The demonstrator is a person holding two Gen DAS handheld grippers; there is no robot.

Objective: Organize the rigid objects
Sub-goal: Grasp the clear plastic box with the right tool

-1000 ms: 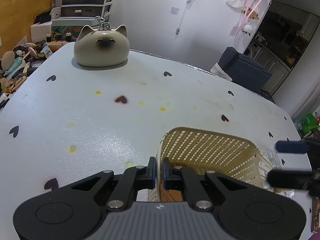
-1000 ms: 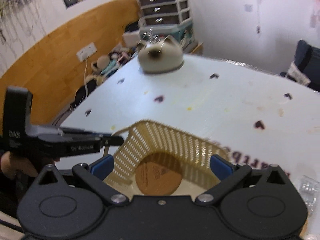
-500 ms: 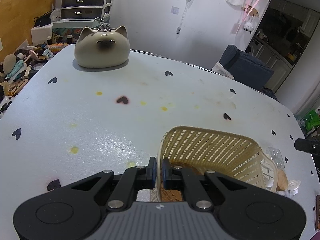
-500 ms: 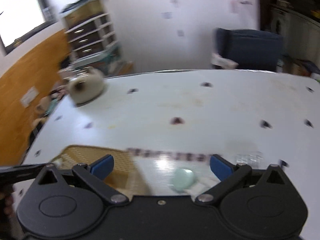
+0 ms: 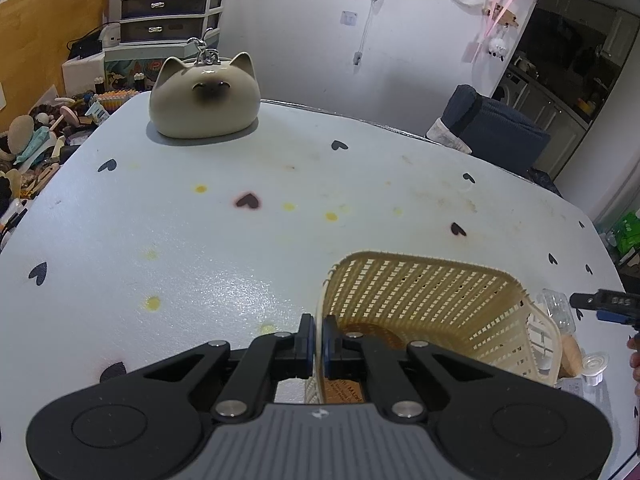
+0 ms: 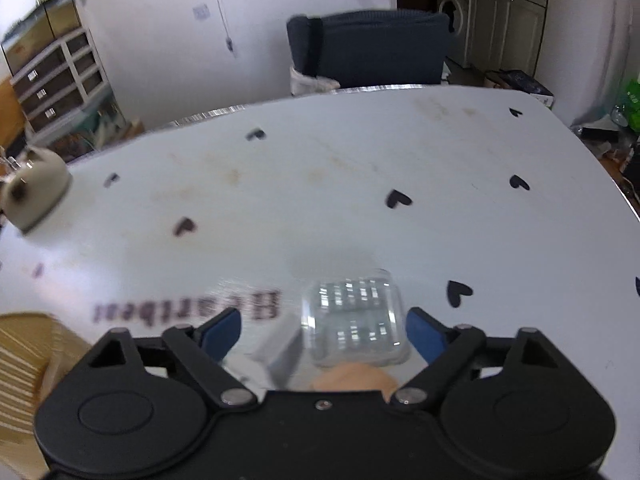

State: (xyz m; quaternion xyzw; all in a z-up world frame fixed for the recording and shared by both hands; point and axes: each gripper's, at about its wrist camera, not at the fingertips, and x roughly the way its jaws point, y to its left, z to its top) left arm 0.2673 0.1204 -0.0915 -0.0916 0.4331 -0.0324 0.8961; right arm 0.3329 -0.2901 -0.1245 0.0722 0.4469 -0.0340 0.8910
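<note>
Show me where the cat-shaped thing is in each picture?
Left wrist view: the cat-shaped thing sits at the table's far edge, upper left.
Right wrist view: the same cat shows blurred at the far left edge.
Shared landmark: the dark blue chair beyond the table.

Left gripper [image 5: 317, 336]: black linkage arms, silver pivot screws, blue pads, ribbed grey housing with small white mark, round recesses moulded at both sides. Right gripper [image 6: 323, 332]: same black linkage, silver screws, blue pads, black housing. White "DAS" lettering seen on its side in left wrist view.
</note>
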